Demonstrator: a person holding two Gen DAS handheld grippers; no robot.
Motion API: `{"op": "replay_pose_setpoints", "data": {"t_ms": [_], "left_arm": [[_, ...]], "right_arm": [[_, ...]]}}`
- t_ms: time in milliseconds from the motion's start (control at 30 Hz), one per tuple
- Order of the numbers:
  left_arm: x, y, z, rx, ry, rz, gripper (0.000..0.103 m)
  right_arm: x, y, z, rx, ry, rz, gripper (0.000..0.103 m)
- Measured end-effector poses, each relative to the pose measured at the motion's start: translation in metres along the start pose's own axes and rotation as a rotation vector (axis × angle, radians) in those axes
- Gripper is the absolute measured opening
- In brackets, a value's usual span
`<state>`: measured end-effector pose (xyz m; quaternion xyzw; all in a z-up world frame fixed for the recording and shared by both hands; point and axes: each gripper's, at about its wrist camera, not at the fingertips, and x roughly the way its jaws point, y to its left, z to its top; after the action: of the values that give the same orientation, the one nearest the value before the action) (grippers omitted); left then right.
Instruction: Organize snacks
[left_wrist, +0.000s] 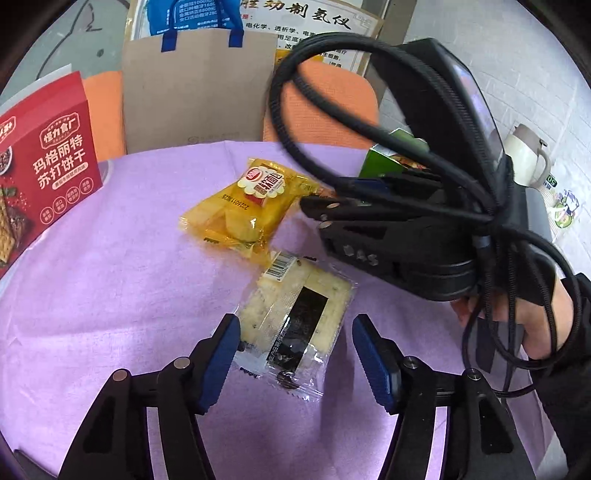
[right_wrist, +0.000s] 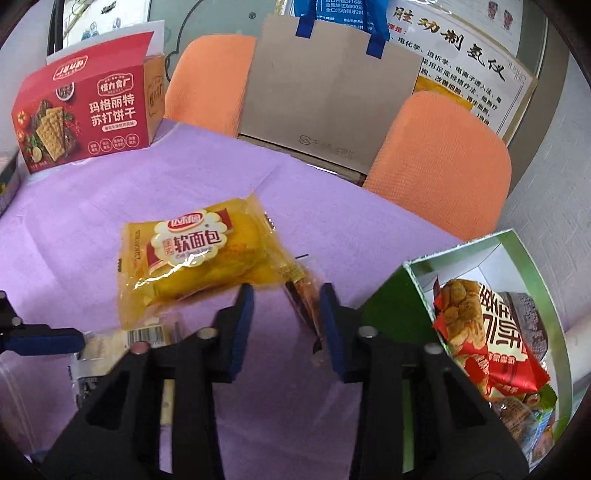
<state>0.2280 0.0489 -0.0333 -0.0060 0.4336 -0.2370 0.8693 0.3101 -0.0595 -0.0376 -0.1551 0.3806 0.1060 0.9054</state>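
A clear-wrapped cracker packet (left_wrist: 295, 325) with a black label lies flat on the purple cloth (left_wrist: 110, 277). My left gripper (left_wrist: 297, 354) is open, one blue pad on each side of the packet's near end. Beyond it lies a yellow soft-bread packet (left_wrist: 243, 206) (right_wrist: 192, 258). My right gripper (right_wrist: 286, 325) is open just in front of the bread; a thin brown snack stick (right_wrist: 304, 299) lies between its fingers, close to the right pad. In the left wrist view the right gripper (left_wrist: 332, 195) comes in from the right, beside the bread.
A red cracker box (right_wrist: 85, 107) (left_wrist: 48, 166) stands at the far left. An open green box (right_wrist: 417, 291) at the right holds a red snack bag (right_wrist: 487, 339) and other packets. Orange chairs (right_wrist: 439, 158) and a cardboard bag (right_wrist: 332, 85) stand behind the table. Cables (left_wrist: 369, 129) loop over the right gripper.
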Motion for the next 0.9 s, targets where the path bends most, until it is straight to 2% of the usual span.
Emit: {"op": "replay_pose_setpoints", "data": {"t_ms": [33, 100, 200, 267, 300, 333, 467, 533, 567, 667, 733, 800, 900], "left_arm": [[0.0, 0.001, 0.0, -0.001, 0.001, -0.001, 0.064], [-0.001, 0.002, 0.0, -0.005, 0.003, -0.001, 0.063], [-0.002, 0.006, 0.001, -0.022, 0.001, 0.018, 0.063], [-0.001, 0.012, 0.0, -0.046, 0.003, 0.041, 0.063], [-0.003, 0.015, 0.0, -0.061, -0.002, 0.034, 0.063], [-0.005, 0.018, -0.001, -0.074, -0.002, 0.025, 0.063], [-0.005, 0.022, -0.001, -0.095, -0.002, 0.001, 0.063], [-0.006, 0.023, -0.001, -0.092, -0.004, -0.004, 0.064], [-0.006, 0.025, 0.0, -0.092, -0.005, -0.008, 0.064], [-0.008, 0.027, 0.0, -0.104, -0.008, -0.025, 0.066], [-0.007, 0.029, 0.0, -0.109, -0.01, -0.033, 0.069], [-0.006, 0.03, 0.002, -0.101, -0.014, -0.031, 0.071], [-0.004, 0.027, 0.003, -0.078, -0.02, -0.024, 0.074]], "right_arm": [[-0.001, -0.002, -0.001, 0.017, 0.007, 0.036, 0.021], [-0.001, -0.005, -0.004, 0.064, 0.026, 0.114, 0.02], [-0.009, 0.002, -0.007, 0.024, -0.028, 0.075, 0.021], [-0.009, 0.007, -0.004, 0.0, -0.048, 0.039, 0.034], [-0.008, 0.008, -0.001, -0.004, -0.05, 0.009, 0.05], [-0.005, 0.009, 0.002, -0.007, -0.056, -0.017, 0.055], [0.016, 0.012, 0.011, -0.013, -0.023, -0.031, 0.055], [0.026, 0.013, 0.013, -0.032, -0.006, -0.07, 0.056], [0.029, 0.01, 0.013, -0.031, 0.004, -0.075, 0.055], [0.029, -0.011, 0.01, 0.085, 0.035, 0.029, 0.049], [0.025, -0.02, 0.005, 0.126, 0.064, 0.051, 0.034], [0.019, -0.027, -0.004, 0.155, 0.08, 0.075, 0.027], [0.004, -0.029, -0.021, 0.157, 0.09, 0.082, 0.026]]}}
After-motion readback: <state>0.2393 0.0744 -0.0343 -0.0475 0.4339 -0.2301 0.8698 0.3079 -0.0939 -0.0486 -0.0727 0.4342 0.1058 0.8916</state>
